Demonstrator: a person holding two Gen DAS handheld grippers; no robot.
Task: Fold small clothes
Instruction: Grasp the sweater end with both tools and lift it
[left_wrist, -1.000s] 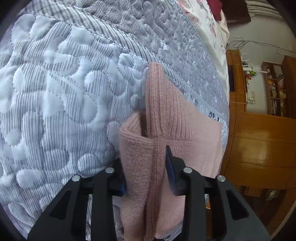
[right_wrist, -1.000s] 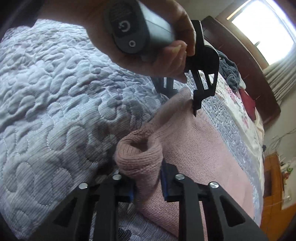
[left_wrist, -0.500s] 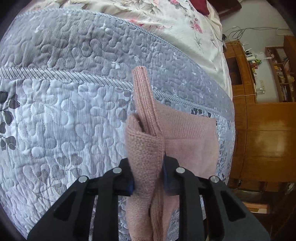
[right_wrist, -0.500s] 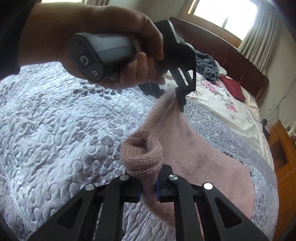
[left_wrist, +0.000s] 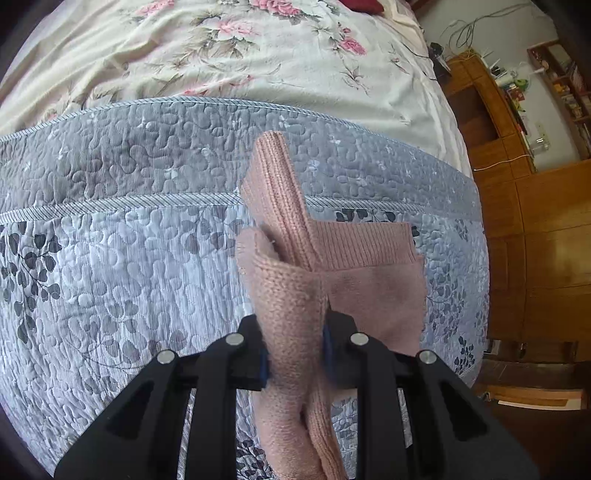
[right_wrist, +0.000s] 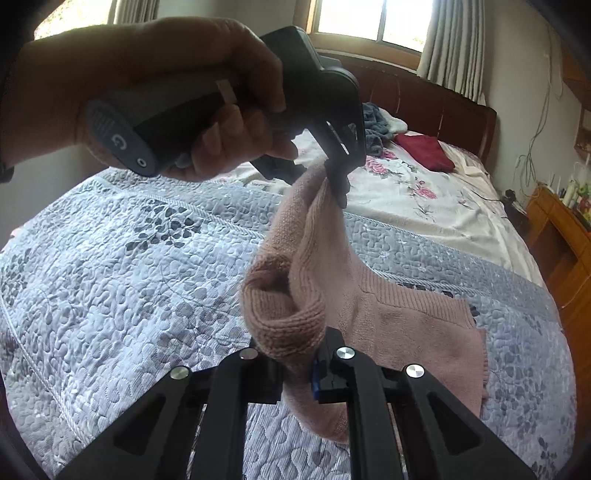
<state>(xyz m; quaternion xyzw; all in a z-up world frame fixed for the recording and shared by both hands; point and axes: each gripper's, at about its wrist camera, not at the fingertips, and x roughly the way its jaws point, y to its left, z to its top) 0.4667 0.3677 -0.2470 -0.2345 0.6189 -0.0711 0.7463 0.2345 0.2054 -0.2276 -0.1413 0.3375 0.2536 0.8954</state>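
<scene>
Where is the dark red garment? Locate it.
In the right wrist view, the dark red garment lies upper right on the floral sheet, near the headboard, beside bunched grey-blue clothes.

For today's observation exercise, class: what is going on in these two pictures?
A person holds a gripper in each hand over a bed. The left gripper and right gripper are each shut on one edge of a pink knitted garment, lifting that side while the rest lies on the grey quilt. The fold is unfinished.
</scene>
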